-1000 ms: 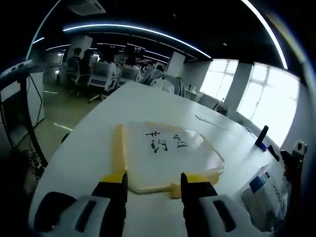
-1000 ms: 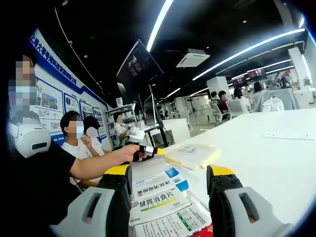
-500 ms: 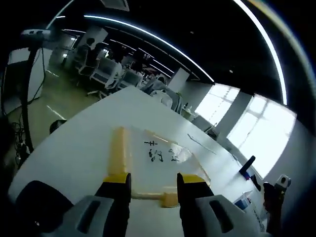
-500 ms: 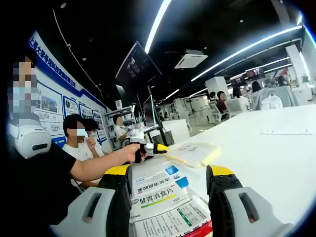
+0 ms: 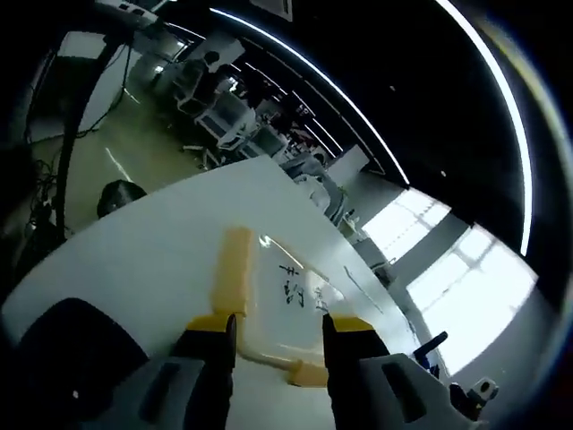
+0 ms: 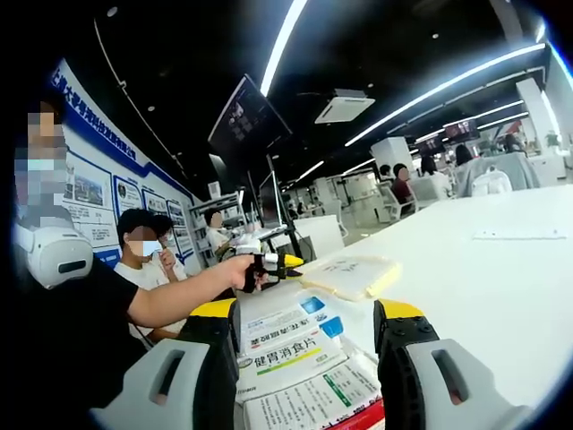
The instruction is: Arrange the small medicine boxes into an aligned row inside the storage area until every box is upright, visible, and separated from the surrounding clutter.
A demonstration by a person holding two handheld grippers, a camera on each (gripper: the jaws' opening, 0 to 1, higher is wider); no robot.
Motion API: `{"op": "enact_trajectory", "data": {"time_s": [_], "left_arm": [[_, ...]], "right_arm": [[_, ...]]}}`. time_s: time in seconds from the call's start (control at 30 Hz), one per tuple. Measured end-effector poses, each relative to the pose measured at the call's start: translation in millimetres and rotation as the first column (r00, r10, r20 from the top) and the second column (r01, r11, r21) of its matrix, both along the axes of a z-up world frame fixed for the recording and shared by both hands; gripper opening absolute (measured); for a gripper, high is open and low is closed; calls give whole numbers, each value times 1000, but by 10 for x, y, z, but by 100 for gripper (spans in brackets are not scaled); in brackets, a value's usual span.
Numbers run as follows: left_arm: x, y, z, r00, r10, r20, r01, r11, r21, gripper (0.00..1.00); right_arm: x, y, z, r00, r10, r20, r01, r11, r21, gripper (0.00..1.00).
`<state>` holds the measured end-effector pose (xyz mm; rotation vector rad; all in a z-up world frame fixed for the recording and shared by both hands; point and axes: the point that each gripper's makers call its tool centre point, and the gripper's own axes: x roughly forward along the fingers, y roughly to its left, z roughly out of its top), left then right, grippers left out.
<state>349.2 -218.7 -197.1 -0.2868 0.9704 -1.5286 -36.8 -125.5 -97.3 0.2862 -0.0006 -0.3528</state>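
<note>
Where right tongs [image 6: 307, 331] gape, white medicine boxes [image 6: 288, 345] lie flat

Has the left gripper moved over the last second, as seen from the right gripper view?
Yes. The left gripper has risen slightly and shifted right, closer to the yellow-rimmed tray.

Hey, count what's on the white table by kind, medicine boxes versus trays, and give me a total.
Medicine boxes: 3 visible between the right gripper's jaws, lying flat and overlapping
Yellow-edged tray: 1, also seen ahead of the left gripper
Total: 4
</note>
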Motion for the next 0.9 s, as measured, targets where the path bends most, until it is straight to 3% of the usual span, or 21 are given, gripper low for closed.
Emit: {"op": "enact_trajectory", "data": {"time_s": [0.13, 0.5, 0.7, 0.83, 0.9], "left_arm": [[-51, -32, -28, 1000, 3, 14, -3, 999, 34, 44], [-29, -120, -57, 991, 111, -78, -109, 994, 26, 42], [47, -155, -94, 983, 179, -38, -178, 984, 26, 31], [27, -188, -142, 987, 155, 34, -156, 987, 48, 31], [25, -210, -137, 986, 161, 43, -163, 986, 45, 30]], "right_arm": [[6, 10, -10, 1000, 4, -1, -4, 1000, 4, 59], [-41, 20, -7, 1000, -1, 10, 0, 1000, 8, 59], [-37, 30, -9, 1000, 2, 12, -2, 1000, 7, 58], [-33, 46, -37, 1000, 6, 5, -6, 1000, 11, 58], [-38, 54, -49, 1000, 8, 2, -8, 1000, 13, 58]]}}
